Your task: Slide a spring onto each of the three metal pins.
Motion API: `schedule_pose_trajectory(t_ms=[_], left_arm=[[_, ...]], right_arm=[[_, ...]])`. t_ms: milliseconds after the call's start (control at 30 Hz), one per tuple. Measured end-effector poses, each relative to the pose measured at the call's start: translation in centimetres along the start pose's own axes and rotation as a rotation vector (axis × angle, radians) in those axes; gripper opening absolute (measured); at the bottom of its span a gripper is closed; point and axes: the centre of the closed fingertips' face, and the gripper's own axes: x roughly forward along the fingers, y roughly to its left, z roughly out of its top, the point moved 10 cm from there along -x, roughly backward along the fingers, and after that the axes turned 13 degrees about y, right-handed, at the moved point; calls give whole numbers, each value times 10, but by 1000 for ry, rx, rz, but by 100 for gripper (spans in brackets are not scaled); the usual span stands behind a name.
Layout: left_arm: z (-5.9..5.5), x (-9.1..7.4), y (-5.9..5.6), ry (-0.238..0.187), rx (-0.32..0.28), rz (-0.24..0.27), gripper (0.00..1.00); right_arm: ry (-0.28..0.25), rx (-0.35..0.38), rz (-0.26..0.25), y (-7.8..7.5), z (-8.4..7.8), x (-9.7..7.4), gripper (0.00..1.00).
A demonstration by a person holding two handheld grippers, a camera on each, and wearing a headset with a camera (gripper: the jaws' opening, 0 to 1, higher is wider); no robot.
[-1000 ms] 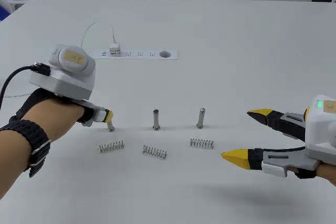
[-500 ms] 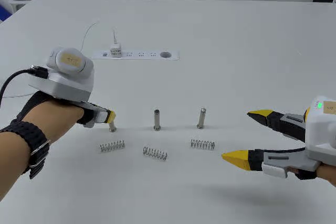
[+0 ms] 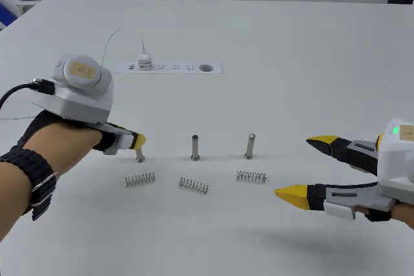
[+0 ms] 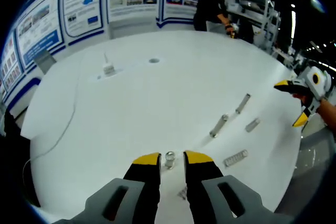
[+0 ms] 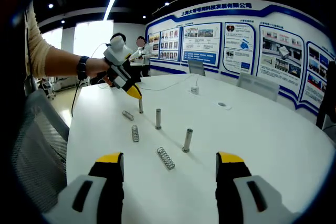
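Note:
Three metal pins stand upright in a row on the white table: left pin (image 3: 140, 155), middle pin (image 3: 195, 147), right pin (image 3: 250, 146). One spring lies flat just in front of each: (image 3: 140, 180), (image 3: 193, 185), (image 3: 251, 176). My left gripper (image 3: 136, 141) is down at the left pin. In the left gripper view that pin's head (image 4: 169, 159) sits between the yellow tips, jaws only narrowly apart with a slim gap on each side. My right gripper (image 3: 304, 167) hovers wide open right of the row, holding nothing. Its view faces the nearest spring (image 5: 166, 158) and right pin (image 5: 186, 140).
A white power strip (image 3: 169, 68) with a plug (image 3: 145, 63) and a cable lies behind the pins. Chairs stand at the table's far edge. People stand in the background (image 4: 210, 3). Bare tabletop spreads in front of the springs and to the right.
The head camera has drifted a little. Neither gripper has moved relative to the pins and springs.

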Motion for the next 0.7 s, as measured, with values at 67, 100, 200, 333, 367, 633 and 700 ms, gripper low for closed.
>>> schedule_pose_trajectory(t_ms=[67, 100, 200, 333, 367, 633, 700], left_arm=[[-1, -2, 0, -4, 5, 3, 18], [-2, -3, 0, -4, 8, 5, 18], [-5, -8, 1, -7, 12, 6, 18], [-10, -13, 1, -11, 14, -3, 19], [-11, -14, 0, -12, 18, -6, 19], [-27, -15, -2, -16, 49, -36, 19], [-33, -14, 0, -16, 46, -48, 19]], right_arm=[[0, 0, -1, 0, 0, 0, 72], [-1, 0, -2, 0, 0, 0, 72], [0, 0, -2, -1, 0, 0, 72], [1, -1, 1, 1, 0, 1, 72], [3, -2, 0, 1, 1, 1, 72], [9, -3, 2, 1, 0, 2, 72], [8, -3, 3, 1, 1, 2, 72]])
